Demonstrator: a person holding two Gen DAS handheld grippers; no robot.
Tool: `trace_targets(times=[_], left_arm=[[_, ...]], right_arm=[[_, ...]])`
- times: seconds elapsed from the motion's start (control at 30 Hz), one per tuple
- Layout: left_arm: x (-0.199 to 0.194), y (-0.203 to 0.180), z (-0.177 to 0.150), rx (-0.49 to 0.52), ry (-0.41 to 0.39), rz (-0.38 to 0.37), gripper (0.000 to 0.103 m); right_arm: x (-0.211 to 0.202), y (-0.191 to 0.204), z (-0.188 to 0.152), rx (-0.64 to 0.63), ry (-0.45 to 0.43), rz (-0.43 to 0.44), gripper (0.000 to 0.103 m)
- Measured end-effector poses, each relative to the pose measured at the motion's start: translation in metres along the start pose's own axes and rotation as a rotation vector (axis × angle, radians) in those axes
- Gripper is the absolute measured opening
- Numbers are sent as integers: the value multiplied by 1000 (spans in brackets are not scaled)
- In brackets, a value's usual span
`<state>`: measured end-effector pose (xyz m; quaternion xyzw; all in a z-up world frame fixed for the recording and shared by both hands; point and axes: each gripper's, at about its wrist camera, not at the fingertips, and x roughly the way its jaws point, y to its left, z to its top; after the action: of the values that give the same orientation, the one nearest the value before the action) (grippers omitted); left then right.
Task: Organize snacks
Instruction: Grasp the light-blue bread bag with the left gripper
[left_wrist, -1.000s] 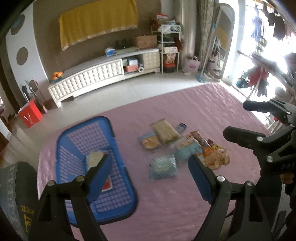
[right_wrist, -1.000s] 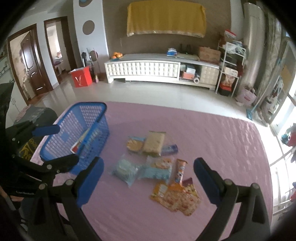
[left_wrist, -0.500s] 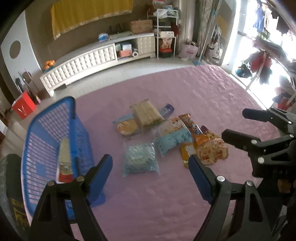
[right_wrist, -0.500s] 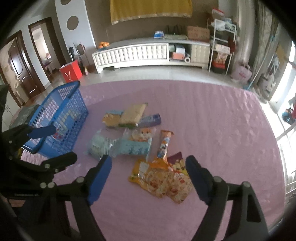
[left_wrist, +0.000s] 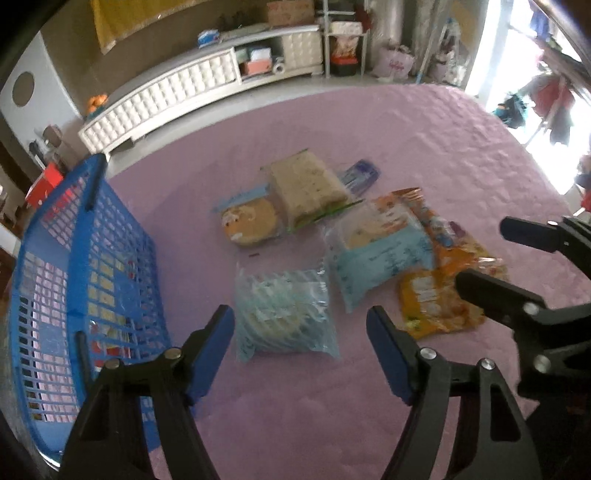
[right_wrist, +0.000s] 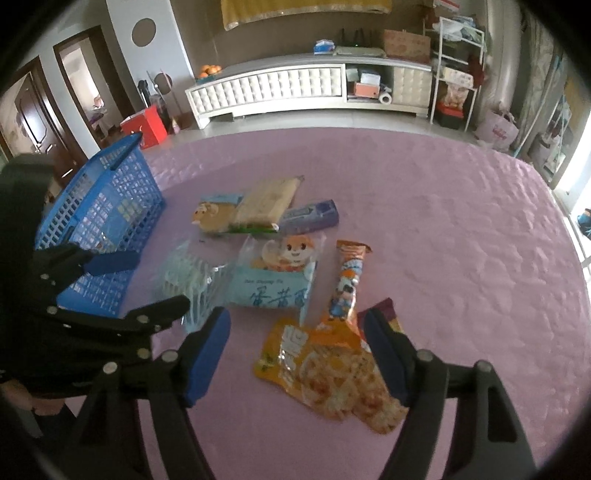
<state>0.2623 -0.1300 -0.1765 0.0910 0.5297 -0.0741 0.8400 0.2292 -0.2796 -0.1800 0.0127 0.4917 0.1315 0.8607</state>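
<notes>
Several snack packets lie on the purple tablecloth (left_wrist: 280, 424). My left gripper (left_wrist: 299, 332) hangs open just above a clear striped packet (left_wrist: 284, 314), which shows between its closing jaws; the pads do not touch it. The right gripper (right_wrist: 295, 332) is also open and closing over an orange packet (right_wrist: 325, 365). Beyond lie a light blue packet (right_wrist: 277, 284), an orange stick packet (right_wrist: 349, 280), a tan cracker pack (left_wrist: 306, 184), a round cake packet (left_wrist: 251, 221) and a purple box (right_wrist: 314, 218). The blue mesh basket (left_wrist: 92, 258) stands at the left with a packet inside.
The right gripper (left_wrist: 484, 253) shows at the right edge of the left wrist view, close to the orange packet (left_wrist: 436, 302). Past the table's far edge are bare floor, a long white cabinet (right_wrist: 295, 88), a red box (right_wrist: 146, 125) and a white shelf rack (right_wrist: 458, 81).
Both grippers have sunk toward the snacks, which now look larger and nearer. Both pairs of jaws stand narrower than before. The basket has slid to the left edge of the left wrist view.
</notes>
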Motion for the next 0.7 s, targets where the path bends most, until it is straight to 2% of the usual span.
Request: trace_targets(times=[0.27,0.5,0.6,0.63,0.7], left_arm=[[37,10,6,2,40,45,72],[57,9,11,20,66,8,72],[60,14,13,-15,65,-24,72],[60,17,12,-27,64,-36,64],[58,22,11,-63,59,-65,58]], right_arm=[[13,-9,-1,30,19,1,78],[11,-13,2,39,24,-11,78],[11,-15,5,52,32,-3,78],[11,-15,7,55,34,1,78],[10,-14,10,57,30,4,78]])
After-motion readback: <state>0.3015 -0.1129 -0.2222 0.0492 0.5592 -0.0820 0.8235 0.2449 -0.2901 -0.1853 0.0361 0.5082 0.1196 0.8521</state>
